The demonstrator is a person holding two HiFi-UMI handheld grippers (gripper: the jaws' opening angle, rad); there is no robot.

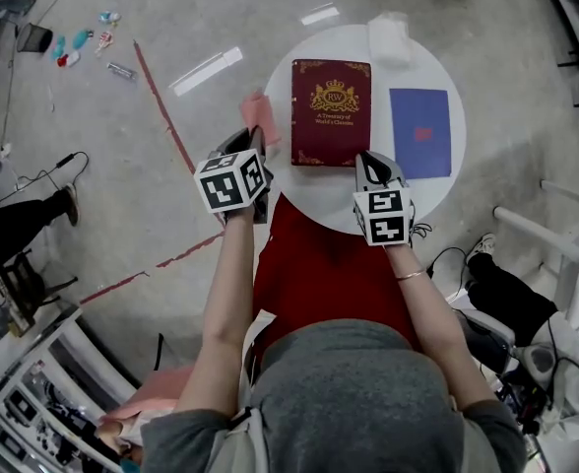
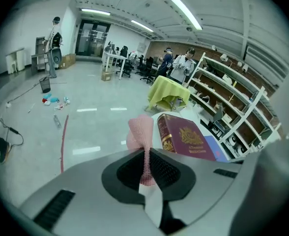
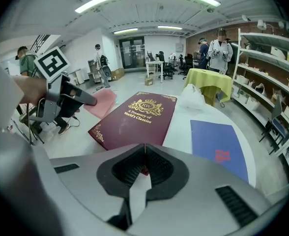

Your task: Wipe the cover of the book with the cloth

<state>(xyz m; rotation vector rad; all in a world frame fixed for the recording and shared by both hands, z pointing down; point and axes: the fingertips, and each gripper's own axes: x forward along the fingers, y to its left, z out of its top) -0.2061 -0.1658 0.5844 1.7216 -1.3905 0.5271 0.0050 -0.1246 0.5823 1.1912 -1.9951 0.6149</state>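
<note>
A round white desk (image 1: 314, 197) fills the upper middle of the head view. On it the maroon book (image 1: 331, 112) lies closed and flat at the centre, cover up. Its long axis runs up and down the frame, away from the person. A blue folder (image 1: 419, 132) lies to the right of it, apart, and a white bag (image 1: 388, 37) sits at the desk's top edge.

The pink cloth (image 1: 258, 116) hangs at the desk's left rim, just beside the book's left long edge. The left tool (image 2: 145, 154) is clamped on the cloth's lower part, and the rest stands up out of the jaws. So the cover lies to the right of the cloth, and the left hand is nearer for the wipe, probably a short move rightward onto the cover.

The right tool (image 3: 144, 150) has its jaws together. It appears to grip nothing, and its tip is at the book's lower right corner.
</note>
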